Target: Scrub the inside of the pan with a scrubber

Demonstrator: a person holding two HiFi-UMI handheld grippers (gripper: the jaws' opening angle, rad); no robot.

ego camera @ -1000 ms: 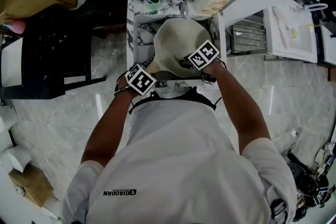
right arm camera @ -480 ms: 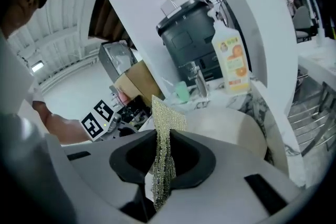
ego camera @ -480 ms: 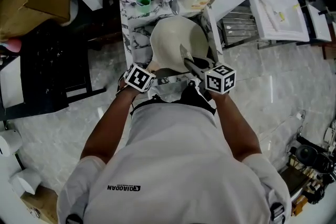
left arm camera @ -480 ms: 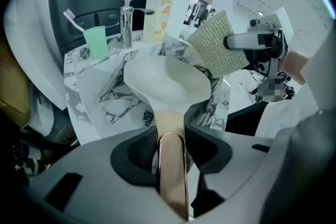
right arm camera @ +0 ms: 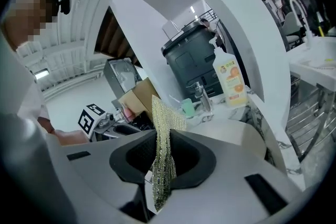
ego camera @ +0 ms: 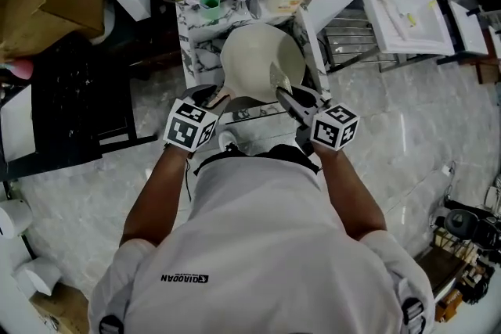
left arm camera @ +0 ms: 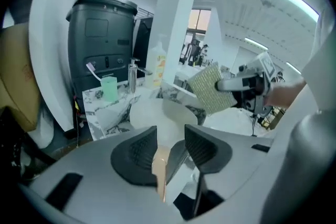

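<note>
Slippage at the handle is the first worry: the left hand-held gripper (left arm camera: 165, 150) pinches the pan's slim, tan handle (left arm camera: 159, 168), and a hard scrubbing push could twist it loose. The pan (ego camera: 261, 59), round, cream and smooth-walled, lies over the marbled worktop (ego camera: 197, 52). The scrubber (right arm camera: 164, 160), a thin, glittery mesh sheet, is clamped edge-on in the right hand-held gripper (ego camera: 291, 99) at the pan's near rim. Being floppy, it may fold or drag out.
</note>
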